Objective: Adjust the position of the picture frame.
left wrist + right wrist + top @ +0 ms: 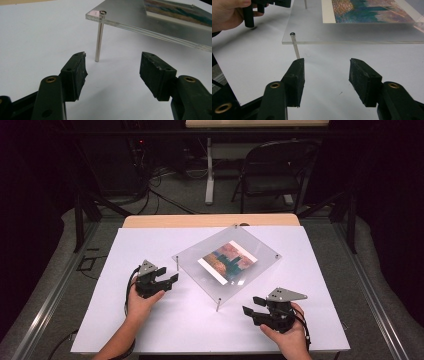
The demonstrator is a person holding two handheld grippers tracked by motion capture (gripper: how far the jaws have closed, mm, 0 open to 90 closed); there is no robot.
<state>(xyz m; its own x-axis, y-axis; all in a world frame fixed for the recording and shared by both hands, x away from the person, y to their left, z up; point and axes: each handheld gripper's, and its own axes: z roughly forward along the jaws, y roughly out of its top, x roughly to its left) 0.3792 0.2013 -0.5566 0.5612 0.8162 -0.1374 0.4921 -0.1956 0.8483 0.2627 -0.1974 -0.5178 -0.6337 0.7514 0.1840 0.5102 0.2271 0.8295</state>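
A clear acrylic frame [227, 262] stands on thin metal legs over the white table, with a colourful picture [228, 261] inside it. My left gripper [167, 276] is open, just left of the frame's left corner; in the left gripper view its jaws flank empty table before the corner leg [99, 37] and the frame's edge [150, 27]. My right gripper [252, 305] is open near the frame's front corner leg [218, 304]. In the right gripper view, that leg [295, 47] stands just beyond the left jaw, and the picture [372, 11] lies above.
The white board [200, 320] covers a wooden table. A folding chair [272, 172] and a table leg [210, 170] stand on the floor behind. In the right gripper view, the person's other hand [227, 13] holds the left gripper at the top left.
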